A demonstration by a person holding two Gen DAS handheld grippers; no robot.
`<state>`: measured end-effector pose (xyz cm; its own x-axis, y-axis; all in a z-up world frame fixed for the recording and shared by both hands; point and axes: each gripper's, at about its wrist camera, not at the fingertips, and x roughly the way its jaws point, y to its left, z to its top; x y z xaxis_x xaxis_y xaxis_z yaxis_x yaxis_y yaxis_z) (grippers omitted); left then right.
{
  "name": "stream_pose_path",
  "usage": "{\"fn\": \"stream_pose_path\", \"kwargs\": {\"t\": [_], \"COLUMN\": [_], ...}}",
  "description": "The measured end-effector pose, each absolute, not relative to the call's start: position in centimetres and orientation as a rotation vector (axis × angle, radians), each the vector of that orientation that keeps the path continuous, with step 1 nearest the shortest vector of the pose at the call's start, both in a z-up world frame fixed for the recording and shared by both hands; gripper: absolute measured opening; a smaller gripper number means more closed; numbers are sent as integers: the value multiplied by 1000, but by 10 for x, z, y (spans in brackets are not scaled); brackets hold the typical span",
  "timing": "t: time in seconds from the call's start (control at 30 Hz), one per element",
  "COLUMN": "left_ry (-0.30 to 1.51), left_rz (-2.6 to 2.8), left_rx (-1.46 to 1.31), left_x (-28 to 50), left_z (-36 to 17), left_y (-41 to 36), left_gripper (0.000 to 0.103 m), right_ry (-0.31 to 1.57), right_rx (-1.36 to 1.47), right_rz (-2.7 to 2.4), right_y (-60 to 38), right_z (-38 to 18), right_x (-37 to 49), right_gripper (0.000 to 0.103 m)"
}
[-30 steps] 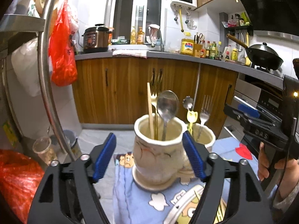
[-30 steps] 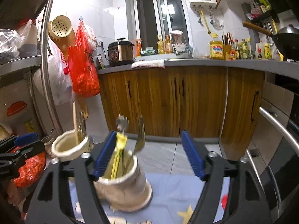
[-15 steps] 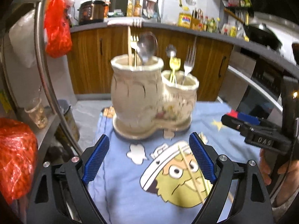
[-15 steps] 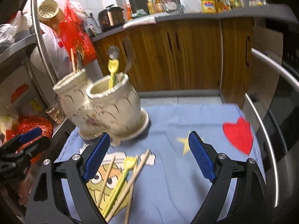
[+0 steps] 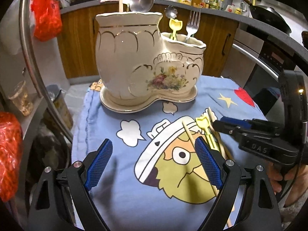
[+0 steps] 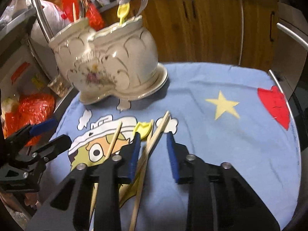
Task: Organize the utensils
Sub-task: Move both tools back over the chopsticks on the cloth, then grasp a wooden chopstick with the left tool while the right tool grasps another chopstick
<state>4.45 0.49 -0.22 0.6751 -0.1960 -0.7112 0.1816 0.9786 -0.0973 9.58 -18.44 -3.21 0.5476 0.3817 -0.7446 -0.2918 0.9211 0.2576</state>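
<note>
Picking up comes first: my right gripper (image 6: 152, 152), half-closed, straddles the chopsticks (image 6: 154, 134); next it must pinch them. Left gripper (image 5: 152, 161) hovers wide, empty.

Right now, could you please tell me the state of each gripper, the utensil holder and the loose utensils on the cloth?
left gripper: open, empty, above the cloth.
right gripper: partly closed around the chopsticks, not yet clamped.
ceramic utensil holder: upright on the blue cloth, both compartments holding utensils.
chopsticks: lying flat between the right gripper's fingers.
yellow fork: lying flat beside the chopsticks.
</note>
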Motion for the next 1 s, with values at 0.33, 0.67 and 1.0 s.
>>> {"fn": "stream_pose_path", "kwargs": {"t": [0.33, 0.67, 1.0], "left_ry": [813, 871, 955], "left_rz": [-229, -305, -348], "left_rx": [4, 45, 105], "left_x": [46, 48, 54], "left_z": [-4, -12, -24], "left_y": [-5, -36, -62], "left_gripper": [87, 80, 28], "right_ry": [934, 876, 804], "right_rx": [179, 274, 212], "right_rz": [421, 427, 407], "right_y": [-187, -218, -227], "right_z": [-38, -27, -17], "right_x": [102, 91, 79], "right_gripper": [8, 5, 5]}}
